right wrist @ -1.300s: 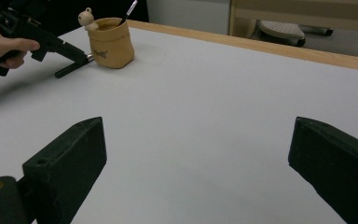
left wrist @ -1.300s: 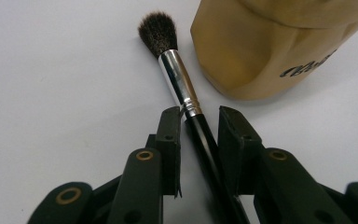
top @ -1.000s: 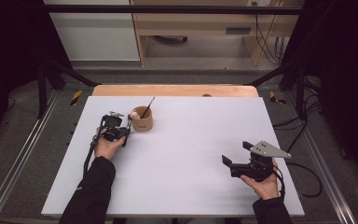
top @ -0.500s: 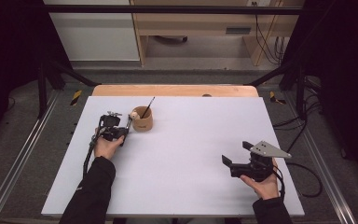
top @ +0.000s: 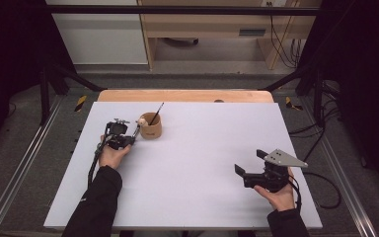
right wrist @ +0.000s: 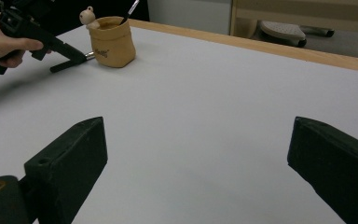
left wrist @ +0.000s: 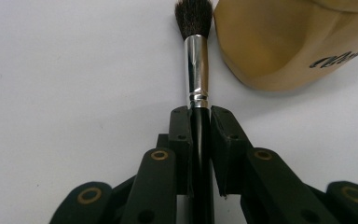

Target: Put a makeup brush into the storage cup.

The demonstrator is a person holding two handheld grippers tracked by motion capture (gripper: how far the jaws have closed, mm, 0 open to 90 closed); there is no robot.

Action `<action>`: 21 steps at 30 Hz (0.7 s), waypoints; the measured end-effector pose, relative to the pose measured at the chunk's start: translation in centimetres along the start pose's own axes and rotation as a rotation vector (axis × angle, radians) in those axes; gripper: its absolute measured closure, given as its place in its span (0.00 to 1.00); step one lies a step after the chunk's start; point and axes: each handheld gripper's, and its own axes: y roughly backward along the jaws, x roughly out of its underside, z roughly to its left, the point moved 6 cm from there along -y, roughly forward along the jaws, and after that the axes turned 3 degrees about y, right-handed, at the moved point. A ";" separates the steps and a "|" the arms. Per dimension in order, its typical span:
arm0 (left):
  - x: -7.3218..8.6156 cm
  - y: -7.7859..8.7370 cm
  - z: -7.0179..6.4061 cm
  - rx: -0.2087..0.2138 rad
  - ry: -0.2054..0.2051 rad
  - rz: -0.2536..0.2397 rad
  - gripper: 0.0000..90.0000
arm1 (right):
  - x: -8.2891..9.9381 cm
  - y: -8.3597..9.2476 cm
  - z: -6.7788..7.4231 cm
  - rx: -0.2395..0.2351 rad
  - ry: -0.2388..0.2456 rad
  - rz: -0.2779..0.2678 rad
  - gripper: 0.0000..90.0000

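My left gripper (left wrist: pixel 200 126) is shut on the black handle of a paintbrush (left wrist: pixel 197 65). Its silver ferrule and dark bristles point at the base of a tan cup (left wrist: pixel 284 42), just left of it and low over the white table. In the high view the left gripper (top: pixel 128 139) sits at the cup's (top: pixel 151 127) left side, and a second brush (top: pixel 157 113) stands inside the cup. A small bear figure (right wrist: pixel 88 17) perches on the cup rim. My right gripper (top: pixel 249 161) rests at the near right, open wide and holding nothing (right wrist: pixel 196 154).
The white table top (top: pixel 192 163) has a wooden strip (top: pixel 185 95) along its far edge. Metal rails (top: pixel 24 163) run along both sides. A cable (top: pixel 321 190) trails from the right gripper off the table's right edge.
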 end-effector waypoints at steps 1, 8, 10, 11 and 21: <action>0.0 0.0 0.0 0.000 0.000 0.000 0.87 | 0.0 0.0 0.0 0.000 0.000 0.000 0.06; 0.0 0.3 0.4 -0.002 -0.022 0.009 0.85 | 0.0 0.0 0.0 -0.001 -0.003 -0.001 0.06; -0.2 0.4 0.4 -0.007 -0.059 0.021 0.81 | 0.0 0.1 0.0 0.001 -0.004 0.001 0.06; -0.3 0.4 0.3 -0.018 -0.076 0.031 0.77 | 0.0 0.0 0.0 0.001 -0.004 0.001 0.06; -1.1 -0.3 -0.3 -0.010 -0.132 0.122 0.78 | 0.0 0.1 0.0 -0.001 -0.003 0.001 0.06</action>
